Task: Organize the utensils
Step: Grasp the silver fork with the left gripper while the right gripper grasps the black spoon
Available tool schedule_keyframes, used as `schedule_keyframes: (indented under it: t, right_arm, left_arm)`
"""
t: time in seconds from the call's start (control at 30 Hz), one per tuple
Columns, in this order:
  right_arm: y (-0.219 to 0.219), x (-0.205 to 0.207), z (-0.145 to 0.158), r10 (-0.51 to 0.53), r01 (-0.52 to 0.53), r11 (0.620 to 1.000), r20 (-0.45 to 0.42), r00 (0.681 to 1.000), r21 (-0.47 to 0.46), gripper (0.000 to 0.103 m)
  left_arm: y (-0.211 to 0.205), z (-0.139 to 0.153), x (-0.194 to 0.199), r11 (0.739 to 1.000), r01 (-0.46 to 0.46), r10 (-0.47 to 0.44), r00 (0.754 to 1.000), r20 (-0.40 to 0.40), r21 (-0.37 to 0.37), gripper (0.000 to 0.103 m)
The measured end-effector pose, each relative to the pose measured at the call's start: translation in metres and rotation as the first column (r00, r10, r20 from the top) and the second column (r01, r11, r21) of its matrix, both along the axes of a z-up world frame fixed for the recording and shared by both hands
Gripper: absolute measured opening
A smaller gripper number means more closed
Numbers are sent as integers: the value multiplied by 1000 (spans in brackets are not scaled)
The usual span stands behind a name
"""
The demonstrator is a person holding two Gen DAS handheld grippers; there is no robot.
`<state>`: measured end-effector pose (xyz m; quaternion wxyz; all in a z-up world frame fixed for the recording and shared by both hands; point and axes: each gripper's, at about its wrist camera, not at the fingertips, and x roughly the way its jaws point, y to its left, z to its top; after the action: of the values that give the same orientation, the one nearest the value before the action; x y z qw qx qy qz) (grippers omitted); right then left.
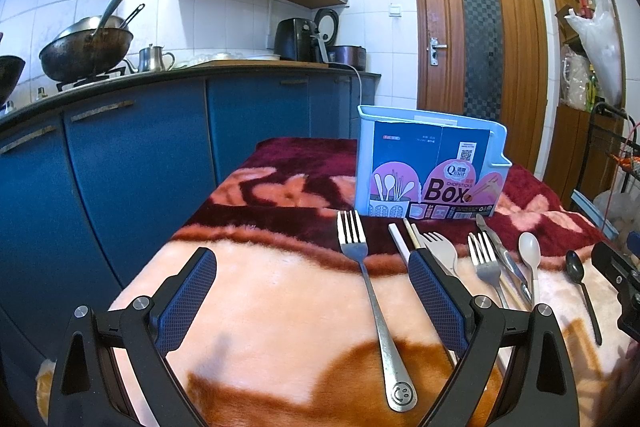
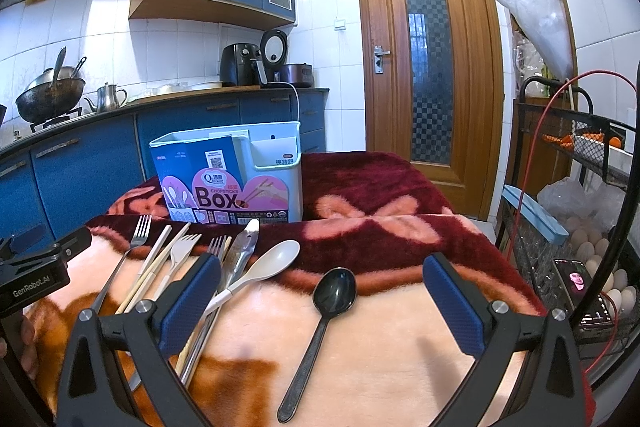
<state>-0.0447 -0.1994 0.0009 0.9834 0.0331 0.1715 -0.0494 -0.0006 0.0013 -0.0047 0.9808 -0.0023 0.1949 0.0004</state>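
Nearest the left wrist camera, the left gripper is hovering over the blanket-covered tabletop with its jaws spread wide and nothing between them but a steel fork, which is lying flat on the blanket, tines pointing toward the box. To the right of that fork, the other utensils are lying in a loose row: white chopsticks, a beige plastic fork, a second steel fork, a table knife, a beige spoon and a black spoon.

In the right wrist view, the right gripper is likewise standing released above the blanket, its jaws straddling the black spoon without touching it. The beige spoon is lying just left of it, crossing in front of the left pad.

Behind the row, a light blue chopsticks box is standing upright on the tabletop, its printed label facing the cameras.
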Motion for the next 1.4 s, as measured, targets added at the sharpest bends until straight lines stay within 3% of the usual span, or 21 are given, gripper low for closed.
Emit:
schedule_keyframes:
  t: [0.4, 0.53, 0.77, 0.83, 1.0, 1.17, 1.27, 1.4]
  right_arm:
    - [-22, 11, 4, 16, -3, 993, -108, 994, 120, 103]
    - [-25, 19, 10, 35, -13, 991, -170, 985, 130, 103]
    - [-26, 33, 19, 87, -57, 992, -275, 957, 115, 103]
    - [-27, 38, 20, 105, -72, 991, -323, 941, 114, 103]
    - [-28, 56, 16, 167, -119, 985, -498, 851, 127, 103]
    - [-27, 68, 16, 168, -130, 986, -586, 793, 107, 101]
    - [-26, 77, 13, 183, -135, 983, -644, 743, 123, 90]
    - [-27, 86, 5, 207, -123, 978, -709, 674, 168, 69]
  left_arm:
    - [2, 9, 6, 1000, 15, -13, 998, -61, 19, 97]
    - [0, 19, 10, 998, 25, -19, 996, -92, 65, 97]
    - [3, 33, 24, 995, 66, -53, 983, -174, 72, 97]
    - [2, 34, 31, 993, 86, -67, 973, -222, 77, 97]
    - [-1, 31, 48, 990, 129, -102, 939, -328, 64, 97]
    - [-10, 30, 57, 978, 180, -129, 916, -379, 103, 97]
    - [-14, 29, 62, 972, 203, -137, 895, -424, 115, 97]
    - [-13, 23, 71, 973, 222, -157, 849, -505, 71, 96]
